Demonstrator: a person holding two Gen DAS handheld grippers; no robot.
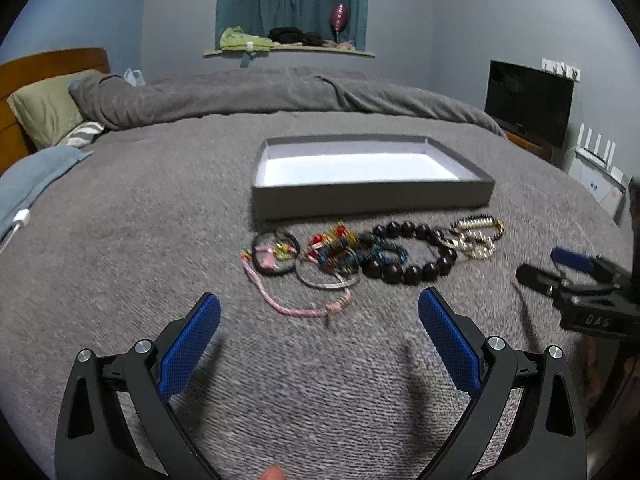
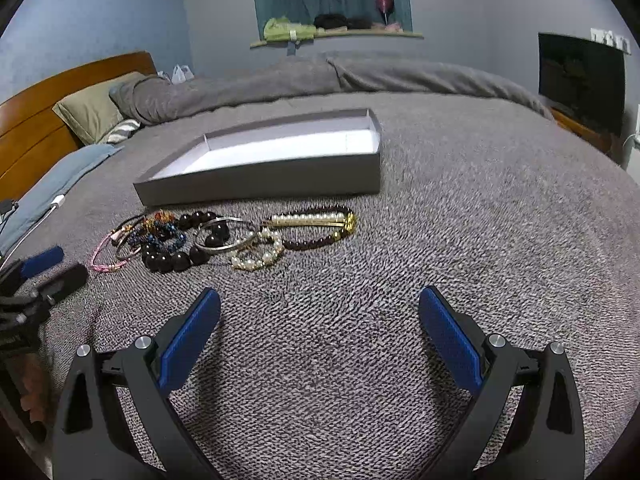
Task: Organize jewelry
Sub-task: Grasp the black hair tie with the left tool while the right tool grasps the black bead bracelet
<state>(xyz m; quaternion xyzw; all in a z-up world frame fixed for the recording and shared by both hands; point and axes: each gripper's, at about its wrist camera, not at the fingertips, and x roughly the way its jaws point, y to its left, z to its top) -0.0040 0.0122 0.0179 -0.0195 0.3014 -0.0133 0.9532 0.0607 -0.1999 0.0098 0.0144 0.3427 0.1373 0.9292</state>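
Bracelets [image 2: 224,238] ahead of open right tongs [image 2: 319,312], untouched

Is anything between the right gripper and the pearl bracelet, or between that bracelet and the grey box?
Nothing visible: bare blanket lies ahead of the open right gripper up to the pearl bracelet. Toward the grey box, only other bracelets lie on the blanket.

Only one marking can be made out. In the left wrist view, at the right edge of the frame, pale raised letters stand on the black body of the right gripper [image 1: 560,264]; they look like "DAS", though blur leaves the reading uncertain. Nothing else in either view carries legible text, numbers or brands.
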